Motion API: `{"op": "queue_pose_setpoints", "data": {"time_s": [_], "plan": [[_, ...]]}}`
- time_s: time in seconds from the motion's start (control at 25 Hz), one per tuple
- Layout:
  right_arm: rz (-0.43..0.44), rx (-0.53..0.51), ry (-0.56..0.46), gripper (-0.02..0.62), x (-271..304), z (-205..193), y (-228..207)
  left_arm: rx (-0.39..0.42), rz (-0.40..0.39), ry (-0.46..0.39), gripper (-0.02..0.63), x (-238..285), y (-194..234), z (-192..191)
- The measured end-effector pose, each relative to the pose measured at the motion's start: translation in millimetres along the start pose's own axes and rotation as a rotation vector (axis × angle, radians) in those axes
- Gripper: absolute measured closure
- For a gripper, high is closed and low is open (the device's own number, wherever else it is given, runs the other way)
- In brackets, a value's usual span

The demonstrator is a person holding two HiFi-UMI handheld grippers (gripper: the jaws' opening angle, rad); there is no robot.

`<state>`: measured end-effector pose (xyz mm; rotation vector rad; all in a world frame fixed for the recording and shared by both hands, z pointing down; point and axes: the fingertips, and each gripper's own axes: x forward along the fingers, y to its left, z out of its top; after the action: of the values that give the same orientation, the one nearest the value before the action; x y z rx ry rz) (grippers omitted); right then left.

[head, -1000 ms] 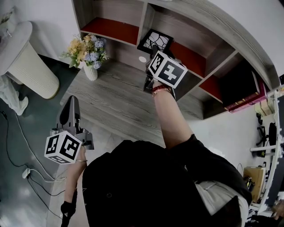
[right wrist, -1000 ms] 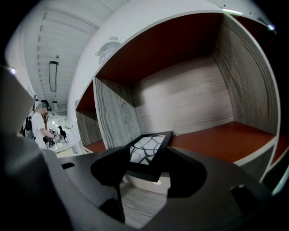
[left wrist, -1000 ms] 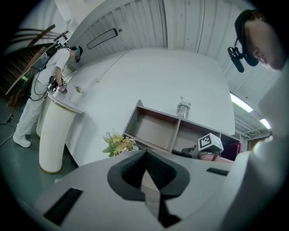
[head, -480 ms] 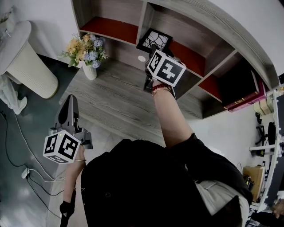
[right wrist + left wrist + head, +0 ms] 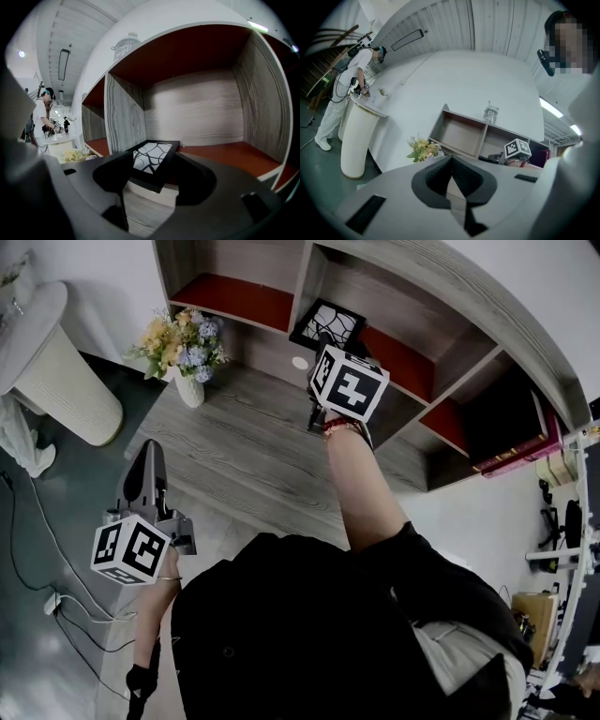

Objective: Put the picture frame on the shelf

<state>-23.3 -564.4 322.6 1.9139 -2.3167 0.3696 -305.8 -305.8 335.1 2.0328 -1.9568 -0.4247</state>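
The black rectangular picture frame [image 5: 326,326], glazed over a white sheet crossed by curving black lines, lies flat on the red floor of a middle compartment of the grey wood-grain shelf unit [image 5: 307,285], one short end right at the front lip. In the right gripper view the frame [image 5: 152,161] points toward 1 o'clock, with the compartment's divider wall at its 10 o'clock. The right gripper [image 5: 324,339] reaches in from the frame's 6 o'clock; its jaws have just been opening and stand spread to their widest, the frame lying between them without being pinched. A small white vase of yellow and blue flowers [image 5: 184,348] stands on the grey wooden desk top [image 5: 234,446] at the frame's 9 o'clock. The left gripper [image 5: 150,448] hangs well apart at the frame's 7 o'clock, jaws pressed together on nothing. A white ribbed pedestal [image 5: 58,381] stands at the flowers' 8 o'clock
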Motion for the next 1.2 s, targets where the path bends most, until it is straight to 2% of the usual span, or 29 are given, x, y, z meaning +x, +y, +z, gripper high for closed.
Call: {"op": "queue_pose_setpoints", "data": {"time_s": [0.16, 0.72, 1.04, 1.08, 1.16, 1.2], "plan": [[0.005, -0.038, -0.013, 0.336, 0.0, 2.1, 1.7, 0.006, 0.004, -0.001, 0.595, -2.0, -0.9, 1.1], [0.046, 0.020, 0.013, 0.334, 2.7, -2.4, -0.9, 0.036, 0.051, -0.014, 0.595, -21.3, 2.5, 10.3], [0.161, 0.079, -0.085, 0.336, -17.3, 11.2, 5.4, 0.048, 0.070, -0.028, 0.595, -33.8, 1.4, 15.4], [0.183, 0.097, -0.093, 0.348, -23.1, 11.5, 5.7, 0.051, 0.067, -0.028, 0.595, -34.4, -0.2, 16.0], [0.230, 0.145, -0.102, 0.462, -35.3, 10.0, 6.6, 0.055, 0.060, -0.029, 0.595, -35.4, -4.7, 17.3], [0.249, 0.172, -0.100, 0.471, -40.9, 7.3, 6.5, 0.057, 0.054, -0.027, 0.595, -35.8, -7.4, 17.1]]}}
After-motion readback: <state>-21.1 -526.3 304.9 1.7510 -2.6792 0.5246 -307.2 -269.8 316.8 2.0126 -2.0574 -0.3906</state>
